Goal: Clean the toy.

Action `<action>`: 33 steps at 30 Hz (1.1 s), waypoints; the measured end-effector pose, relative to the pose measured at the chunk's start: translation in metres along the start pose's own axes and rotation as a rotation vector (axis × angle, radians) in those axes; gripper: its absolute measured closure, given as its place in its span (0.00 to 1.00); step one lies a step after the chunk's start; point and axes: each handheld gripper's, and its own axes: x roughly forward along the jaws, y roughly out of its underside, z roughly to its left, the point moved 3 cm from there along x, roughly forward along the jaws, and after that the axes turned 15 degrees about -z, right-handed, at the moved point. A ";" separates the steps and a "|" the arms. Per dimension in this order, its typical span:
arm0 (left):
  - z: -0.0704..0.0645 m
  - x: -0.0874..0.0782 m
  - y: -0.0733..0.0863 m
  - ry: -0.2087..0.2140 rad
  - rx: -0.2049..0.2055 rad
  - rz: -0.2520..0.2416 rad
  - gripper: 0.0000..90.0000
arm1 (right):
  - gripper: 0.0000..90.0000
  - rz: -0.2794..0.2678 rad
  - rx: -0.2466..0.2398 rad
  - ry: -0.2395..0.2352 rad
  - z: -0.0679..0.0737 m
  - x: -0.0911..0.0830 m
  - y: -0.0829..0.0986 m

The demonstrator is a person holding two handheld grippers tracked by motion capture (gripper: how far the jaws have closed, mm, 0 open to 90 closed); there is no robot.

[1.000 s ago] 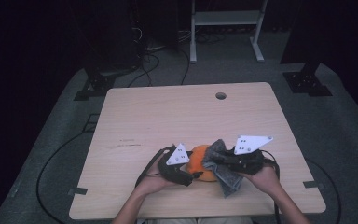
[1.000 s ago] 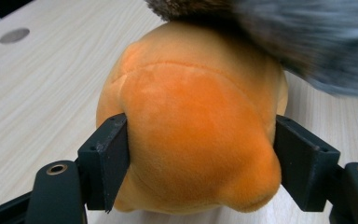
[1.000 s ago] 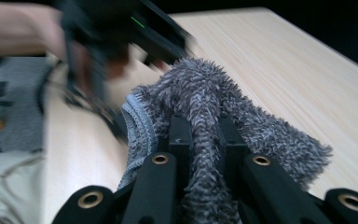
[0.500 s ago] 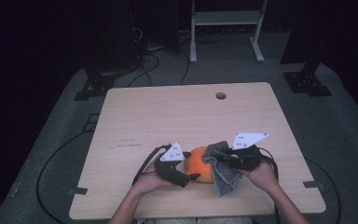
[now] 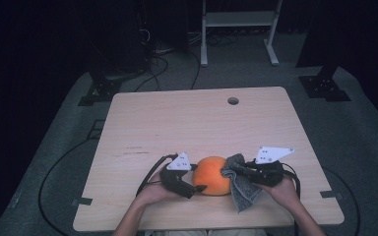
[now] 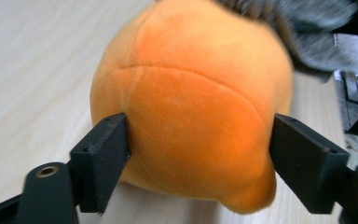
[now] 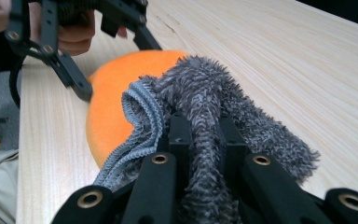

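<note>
Near the front edge of our wooden table (image 5: 177, 123), our left gripper (image 6: 198, 154) is clamped on the orange plush ball (image 5: 211, 175) while our right gripper (image 7: 200, 126) pinches the grey cloth (image 5: 241, 184), probably touching it, ready to rub next.

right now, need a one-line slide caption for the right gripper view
Right gripper pinches a grey towel against an orange plush ball held by the left gripper.
</note>
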 end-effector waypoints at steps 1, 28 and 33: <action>0.000 -0.001 -0.003 -0.009 0.008 -0.019 0.21 | 0.88 -0.014 -0.014 0.004 0.004 -0.003 0.001; 0.000 0.002 -0.001 0.005 -0.048 0.000 0.23 | 0.88 -0.047 -0.014 -0.050 0.013 -0.012 0.000; 0.002 -0.004 -0.005 0.008 -0.044 0.004 0.13 | 0.88 -0.005 -0.070 -0.082 0.019 0.013 -0.008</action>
